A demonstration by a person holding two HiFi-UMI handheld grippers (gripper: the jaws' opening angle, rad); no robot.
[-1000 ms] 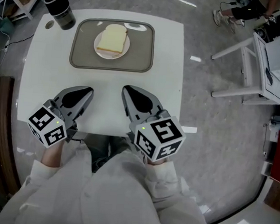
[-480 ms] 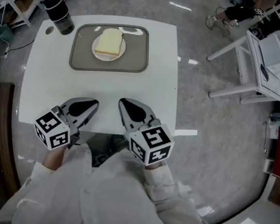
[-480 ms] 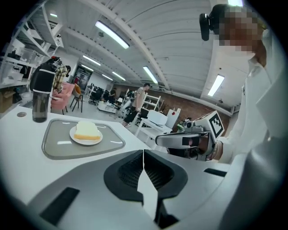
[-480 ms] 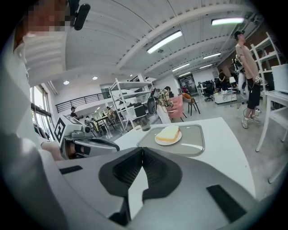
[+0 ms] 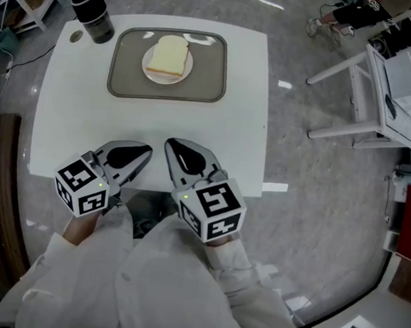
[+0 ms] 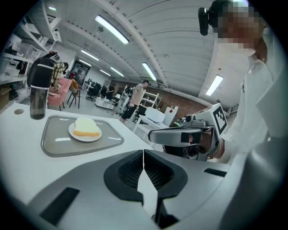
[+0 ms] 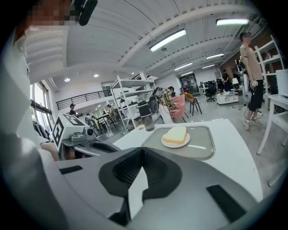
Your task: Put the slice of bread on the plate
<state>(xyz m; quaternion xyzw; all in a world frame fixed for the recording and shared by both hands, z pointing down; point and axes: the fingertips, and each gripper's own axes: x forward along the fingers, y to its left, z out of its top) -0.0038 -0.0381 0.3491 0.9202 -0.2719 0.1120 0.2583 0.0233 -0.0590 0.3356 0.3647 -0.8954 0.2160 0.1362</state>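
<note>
Left tool: the left tool (image 5: 143, 153) hung over the near edge of the white tabletop (image 5: 74, 112), its jaws clenched together on nothing, as its own view (image 6: 143, 152) showed.
Tray: the grey tray (image 5: 123, 81) lay at the far side, just beside a dark flask (image 5: 90, 10).
Bread: the slice of bread (image 5: 168, 55) lay flat on the small white plate (image 5: 149, 70) in the middle of the tray, well apart from both tools.
Right tool: the right tool (image 5: 171, 146) was likewise clenched and empty (image 7: 143, 150).
Change: over the last second the right tool had drifted left along the near edge, so the two tips stood nearer each other. The bread and plate had not moved on the tray.
Meaning: the placing looked finished, and the tools seemed only to be settling at rest.
</note>
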